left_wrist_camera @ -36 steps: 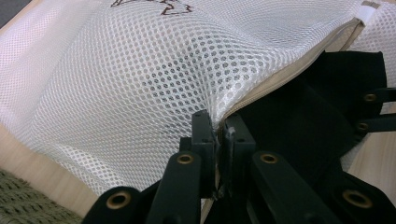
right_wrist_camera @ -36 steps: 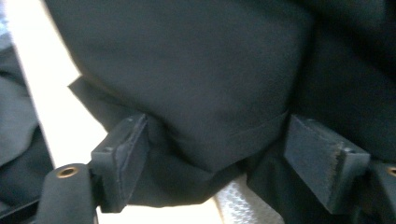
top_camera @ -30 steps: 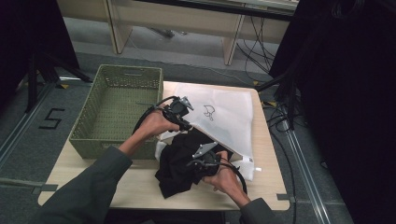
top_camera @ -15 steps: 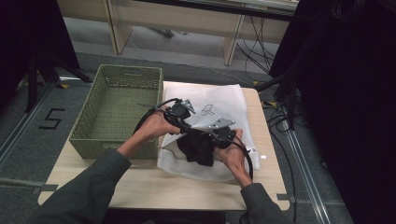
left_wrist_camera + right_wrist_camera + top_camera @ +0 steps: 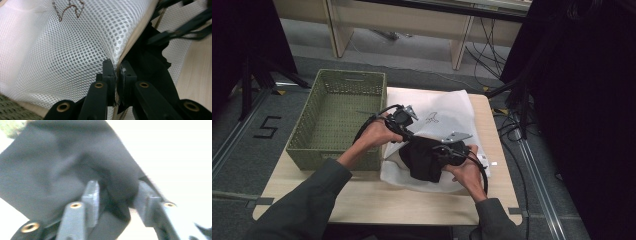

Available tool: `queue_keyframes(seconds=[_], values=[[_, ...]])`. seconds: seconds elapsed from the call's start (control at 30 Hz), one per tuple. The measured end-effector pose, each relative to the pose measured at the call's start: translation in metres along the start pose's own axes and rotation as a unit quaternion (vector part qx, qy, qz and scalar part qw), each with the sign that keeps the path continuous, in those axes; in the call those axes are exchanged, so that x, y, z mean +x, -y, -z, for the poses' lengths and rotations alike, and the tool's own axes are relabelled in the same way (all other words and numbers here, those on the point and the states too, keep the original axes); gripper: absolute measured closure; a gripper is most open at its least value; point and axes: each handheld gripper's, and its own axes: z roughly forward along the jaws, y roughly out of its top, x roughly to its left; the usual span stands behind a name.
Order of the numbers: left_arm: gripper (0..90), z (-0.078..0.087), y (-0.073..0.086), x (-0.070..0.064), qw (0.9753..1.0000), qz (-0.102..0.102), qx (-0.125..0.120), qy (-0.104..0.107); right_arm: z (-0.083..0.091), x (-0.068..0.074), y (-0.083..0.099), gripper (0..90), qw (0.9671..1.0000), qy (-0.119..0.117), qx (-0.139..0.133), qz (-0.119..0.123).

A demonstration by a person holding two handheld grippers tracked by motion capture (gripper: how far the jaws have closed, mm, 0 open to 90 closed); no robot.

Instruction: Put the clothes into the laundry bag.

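Black garment (image 5: 62,162) between right gripper (image 5: 117,202) jaws — bunched

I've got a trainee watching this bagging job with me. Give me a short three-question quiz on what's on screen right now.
1. True or false: the left hand-held gripper is pinching the edge of the white mesh bag.
2. What lies between the jaws of the right hand-held gripper? A) black garment B) green basket C) a cable
3. Fill in: the bag lies on the wooden ____.

Key: 1 true. 2 A; the jaws stand apart with the cloth between them. 3 table.
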Motion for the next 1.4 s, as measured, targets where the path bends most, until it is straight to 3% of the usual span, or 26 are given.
queue_keyframes(seconds=[0.07, 0.13, 0.17, 0.23, 0.27, 0.33, 0.43, 0.47, 0.5, 0.53, 0.6, 0.63, 0.67, 0.7, 0.73, 0.77, 0.83, 0.93, 1.07, 1.23, 1.33, 1.4], values=[[84.4, 0.001, 0.000, 0.000, 1.0000, 0.000, -0.001, -0.001, 0.014, 0.001, 0.003, 50.1, 0.9997, -0.004, -0.025, -0.006], [84.3, 0.001, 0.000, 0.001, 1.0000, 0.000, -0.001, 0.000, 0.022, 0.009, 0.010, 47.0, 0.9984, -0.034, -0.043, -0.011], [84.3, 0.000, 0.000, 0.000, 1.0000, 0.004, -0.004, 0.000, 0.023, 0.016, 0.013, 45.2, 0.9978, -0.053, -0.036, -0.017], [84.3, 0.000, 0.000, 0.001, 1.0000, 0.001, -0.002, 0.001, 0.017, 0.029, 0.020, 43.9, 0.9967, -0.078, -0.022, 0.006], [84.3, -0.001, 0.000, 0.000, 1.0000, 0.002, -0.004, 0.000, 0.010, 0.039, 0.022, 42.6, 0.9960, -0.087, -0.017, -0.004], [84.3, -0.002, -0.001, -0.001, 1.0000, -0.001, 0.000, 0.001, -0.004, 0.047, 0.023, 40.1, 0.9956, -0.093, 0.005, 0.008], [84.3, -0.003, -0.001, -0.002, 1.0000, 0.002, -0.001, 0.001, -0.028, 0.045, 0.025, 36.4, 0.9959, -0.075, 0.044, 0.022], [84.3, -0.003, -0.001, -0.002, 1.0000, 0.001, -0.002, 0.001, -0.034, 0.044, 0.025, 37.0, 0.9937, -0.089, 0.068, 0.003], [84.4, -0.003, -0.001, -0.002, 1.0000, 0.001, -0.002, 0.002, -0.040, 0.042, 0.027, 40.2, 0.9936, -0.081, 0.079, 0.013], [84.4, -0.003, -0.001, -0.003, 1.0000, 0.001, -0.002, 0.003, -0.047, 0.040, 0.028, 47.4, 0.9936, -0.072, 0.081, 0.030], [84.4, -0.003, -0.001, -0.002, 1.0000, -0.003, -0.002, 0.004, -0.049, 0.034, 0.023, 74.0, 0.9934, -0.070, 0.080, 0.043], [84.4, -0.003, -0.001, -0.003, 1.0000, -0.001, -0.001, 0.003, -0.051, 0.032, 0.020, 80.9, 0.9937, -0.062, 0.077, 0.053], [84.5, -0.003, -0.001, -0.003, 1.0000, 0.000, 0.000, 0.002, -0.055, 0.029, 0.019, 84.0, 0.9947, -0.055, 0.056, 0.066], [84.6, -0.002, -0.001, -0.004, 1.0000, -0.002, 0.000, 0.003, -0.055, 0.025, 0.017, 84.8, 0.9959, -0.049, 0.044, 0.062], [84.6, -0.002, -0.001, -0.003, 1.0000, -0.001, -0.002, 0.004, -0.053, 0.023, 0.013, 85.1, 0.9976, -0.032, 0.035, 0.051], [84.6, -0.003, -0.001, -0.004, 1.0000, 0.003, -0.004, 0.006, -0.051, 0.016, 0.008, 85.2, 0.9976, -0.010, 0.020, 0.065], [84.7, -0.003, -0.002, -0.004, 1.0000, -0.002, 0.000, 0.007, -0.049, 0.005, 0.001, 85.3, 0.9983, 0.019, 0.001, 0.055], [84.7, -0.004, -0.002, -0.007, 1.0000, -0.001, 0.001, 0.008, -0.058, -0.007, -0.003, 85.2, 0.9989, 0.036, -0.007, 0.029], [84.5, -0.006, -0.001, -0.007, 1.0000, -0.002, 0.004, 0.006, -0.073, -0.015, 0.004, 85.0, 0.9994, 0.035, 0.008, 0.000], [84.1, -0.010, 0.000, -0.007, 1.0000, -0.002, 0.007, 0.004, -0.069, -0.014, 0.004, 79.2, 0.9996, 0.020, 0.006, -0.019], [83.7, -0.012, 0.000, -0.007, 0.9999, -0.003, 0.011, 0.001, -0.060, -0.010, 0.005, 62.0, 0.9993, -0.001, 0.013, -0.034], [83.5, -0.013, 0.001, -0.007, 0.9999, -0.001, 0.011, 0.003, -0.050, -0.005, 0.009, 56.3, 0.9990, -0.008, -0.007, -0.042]])
